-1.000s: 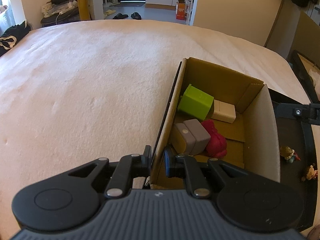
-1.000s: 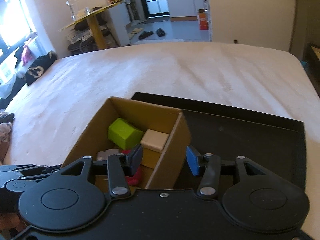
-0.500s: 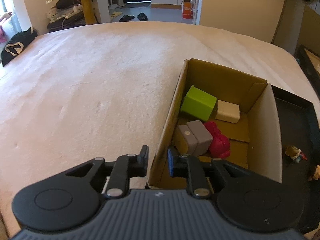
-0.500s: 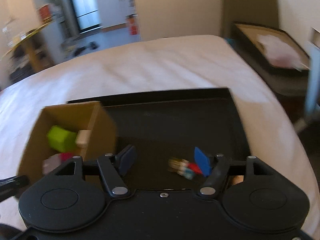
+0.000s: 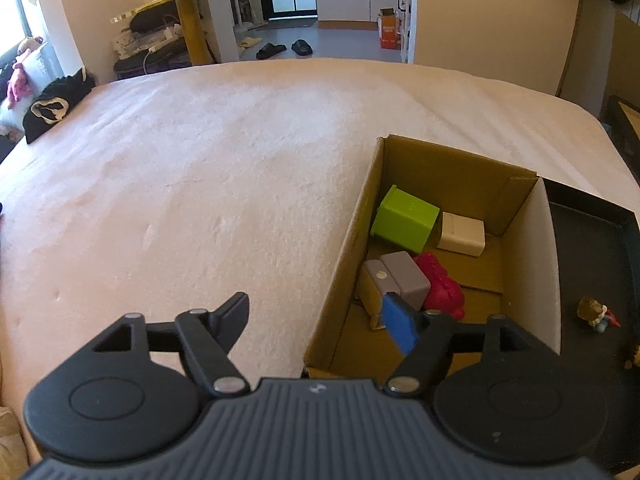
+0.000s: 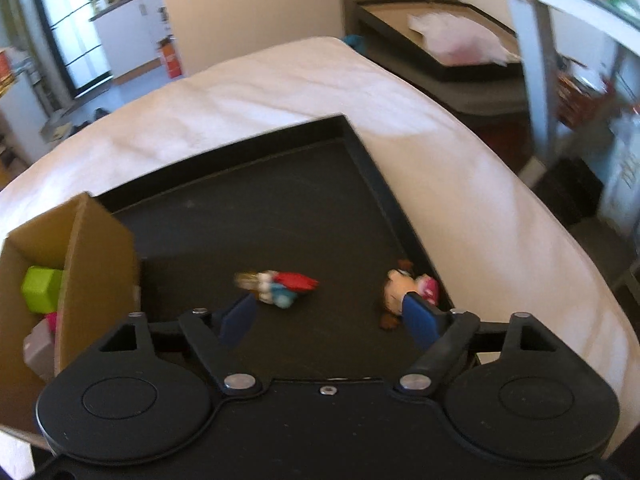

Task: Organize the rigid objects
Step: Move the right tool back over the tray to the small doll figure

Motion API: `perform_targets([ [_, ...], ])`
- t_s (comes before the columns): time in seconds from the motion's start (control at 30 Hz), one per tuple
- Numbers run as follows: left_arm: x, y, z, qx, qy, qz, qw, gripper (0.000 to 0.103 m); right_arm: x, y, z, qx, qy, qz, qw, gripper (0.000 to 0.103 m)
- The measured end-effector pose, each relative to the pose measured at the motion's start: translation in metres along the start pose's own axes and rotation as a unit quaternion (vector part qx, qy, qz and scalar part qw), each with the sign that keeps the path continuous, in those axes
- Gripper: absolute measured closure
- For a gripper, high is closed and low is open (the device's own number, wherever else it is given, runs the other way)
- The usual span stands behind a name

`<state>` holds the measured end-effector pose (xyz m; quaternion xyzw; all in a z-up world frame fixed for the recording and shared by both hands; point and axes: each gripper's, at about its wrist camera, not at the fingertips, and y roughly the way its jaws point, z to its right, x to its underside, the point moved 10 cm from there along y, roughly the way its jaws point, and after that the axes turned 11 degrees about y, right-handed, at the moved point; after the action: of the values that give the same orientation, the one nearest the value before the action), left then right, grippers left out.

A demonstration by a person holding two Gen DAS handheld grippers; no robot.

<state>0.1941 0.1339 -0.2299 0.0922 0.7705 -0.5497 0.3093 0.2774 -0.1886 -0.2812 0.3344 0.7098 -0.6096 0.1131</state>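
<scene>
While its jaws are opening with nothing between them, the left gripper point(image 5: 320, 320) straddles the cardboard box point(image 5: 548, 256) wall, tilted downward. Opening too, the empty right gripper point(image 6: 330, 318) angles down over the black tray point(image 6: 372, 168), two figurines point(image 6: 280, 286) just ahead.

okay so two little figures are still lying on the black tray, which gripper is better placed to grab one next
Right. The right gripper hovers over the black tray, jaws opening and empty, with both figures just ahead. The left gripper, also opening, straddles the cardboard box wall.
</scene>
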Motion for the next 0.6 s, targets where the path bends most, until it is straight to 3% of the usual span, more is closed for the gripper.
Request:
perform_targets([
  [0.33, -0.003, 0.0, 0.011, -0.006, 0.028, 0.001, 0.9996, 0.026, -0.003, 0.02, 0.037, 0.032, 0.09, -0.028, 0.995, 0.023],
  [0.53, -0.003, 0.0, 0.014, -0.014, 0.032, -0.002, 0.9994, 0.026, -0.006, 0.037, 0.044, 0.024, 0.124, -0.051, 0.991, 0.024],
  [0.6, -0.004, -0.001, 0.014, -0.017, 0.031, -0.001, 0.9994, 0.026, -0.006, 0.043, 0.045, 0.024, 0.126, -0.054, 0.99, 0.031],
])
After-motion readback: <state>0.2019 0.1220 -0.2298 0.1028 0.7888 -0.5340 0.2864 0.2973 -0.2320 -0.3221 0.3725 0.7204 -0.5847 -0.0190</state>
